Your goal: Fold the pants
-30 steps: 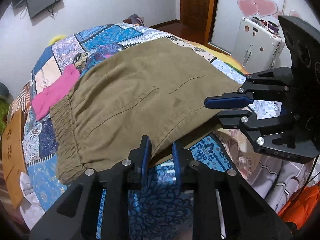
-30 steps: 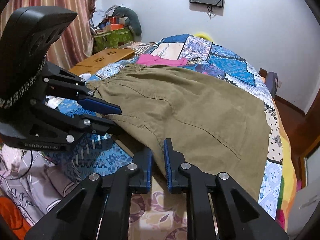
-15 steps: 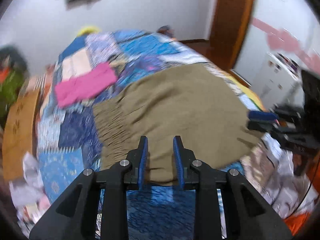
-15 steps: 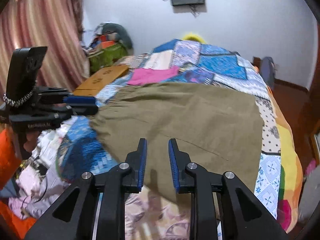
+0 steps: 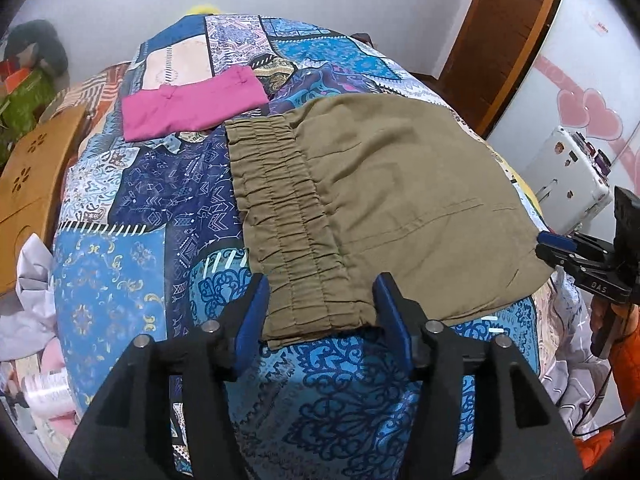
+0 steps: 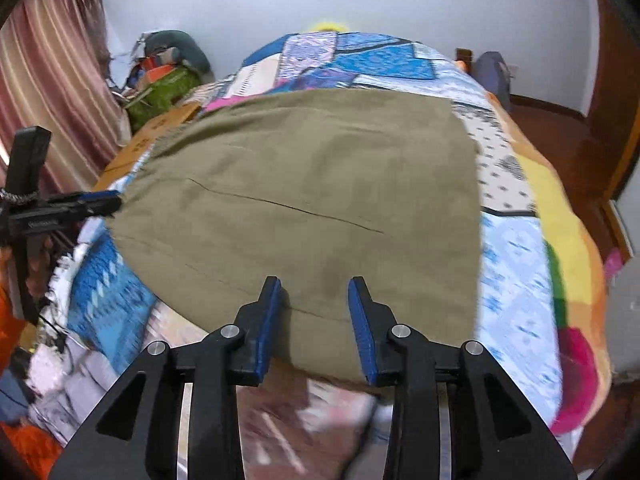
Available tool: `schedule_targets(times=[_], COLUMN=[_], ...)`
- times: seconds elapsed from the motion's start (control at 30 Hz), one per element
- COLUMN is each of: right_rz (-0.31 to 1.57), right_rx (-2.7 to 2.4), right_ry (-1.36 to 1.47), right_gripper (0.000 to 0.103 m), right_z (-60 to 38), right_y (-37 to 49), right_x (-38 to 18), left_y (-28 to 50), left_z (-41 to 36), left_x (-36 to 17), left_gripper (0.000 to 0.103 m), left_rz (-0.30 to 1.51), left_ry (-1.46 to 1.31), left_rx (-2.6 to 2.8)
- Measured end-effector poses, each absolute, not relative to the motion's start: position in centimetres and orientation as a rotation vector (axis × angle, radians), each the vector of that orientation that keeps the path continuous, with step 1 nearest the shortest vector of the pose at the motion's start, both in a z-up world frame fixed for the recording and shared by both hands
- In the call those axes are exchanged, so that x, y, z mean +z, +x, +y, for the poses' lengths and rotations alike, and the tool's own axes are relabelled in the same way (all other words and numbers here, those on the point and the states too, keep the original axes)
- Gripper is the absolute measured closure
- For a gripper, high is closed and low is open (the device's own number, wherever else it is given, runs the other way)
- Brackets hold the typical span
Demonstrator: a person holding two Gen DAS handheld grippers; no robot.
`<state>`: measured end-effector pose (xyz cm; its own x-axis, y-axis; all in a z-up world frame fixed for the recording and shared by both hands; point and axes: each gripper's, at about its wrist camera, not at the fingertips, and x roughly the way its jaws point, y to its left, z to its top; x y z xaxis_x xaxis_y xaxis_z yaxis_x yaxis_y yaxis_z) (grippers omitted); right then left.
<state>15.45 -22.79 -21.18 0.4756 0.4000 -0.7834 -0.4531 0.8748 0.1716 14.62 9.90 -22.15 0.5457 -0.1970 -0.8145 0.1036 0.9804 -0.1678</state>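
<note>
The olive-brown pants (image 5: 392, 184) lie folded flat on the patchwork bed cover, elastic waistband (image 5: 288, 224) toward the left wrist camera. My left gripper (image 5: 320, 312) is open, its fingers straddling the near corner of the waistband, nothing held. My right gripper (image 6: 314, 320) is open over the near folded edge of the pants (image 6: 312, 192), empty. Each gripper shows in the other's view: the right one (image 5: 560, 248) at the pants' right edge, the left one (image 6: 92, 200) at their left edge.
A folded pink garment (image 5: 192, 100) lies on the bed (image 5: 120, 300) beyond the waistband. A wooden lap table (image 5: 28, 172) stands at the left. A white case (image 5: 568, 176) sits right of the bed. Loose clothes (image 6: 60, 380) pile at the bed's near side.
Both grippers let go of the pants' edge, opened wider and drew apart. The left one moved to the waistband corner, the right one to the near folded edge. The pants now lie flat.
</note>
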Motion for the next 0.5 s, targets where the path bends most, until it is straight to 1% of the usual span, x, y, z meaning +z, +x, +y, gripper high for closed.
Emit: schedule_targets(times=[0.03, 0.1, 0.17, 0.33, 0.37, 0.5], right_rz=[0.939, 0.955, 0.975, 0.972, 0.96, 0.898], right_rx=[0.503, 0.496, 0.5, 0.502, 0.505, 0.495], right_ry=[-0.069, -0.005, 0.064, 0.017, 0.01, 0.001], right_gripper=[0.072, 0.066, 0.065, 0.065, 0.062, 0.062], right_z=[-23.3, -24.8, -25.8, -25.2, -25.2, -25.6], right_y=[15.4, 15.4, 15.6, 15.9, 16.0, 17.4], right_x=[-21.4, -21.8, -22.1, -20.8, -20.3, -18.5], left_y=[14.6, 14.7, 14.8, 15.8, 16.2, 18.7], left_z=[9.8, 9.5, 9.5, 10.3, 10.5, 11.3], left_x=[-22.0, -21.7, -20.9, -18.3, -17.9, -16.8], left_gripper=[0.047, 0.047, 0.047, 0.047, 0.047, 0.047], left_rz=[0.978, 0.983, 0.981, 0.942, 0.936, 0.918], left_ry=[-0.096, -0.079, -0.072, -0.066, -0.071, -0.065], left_rx=[-0.175, -0.168, -0.168, -0.162, -0.159, -0.115])
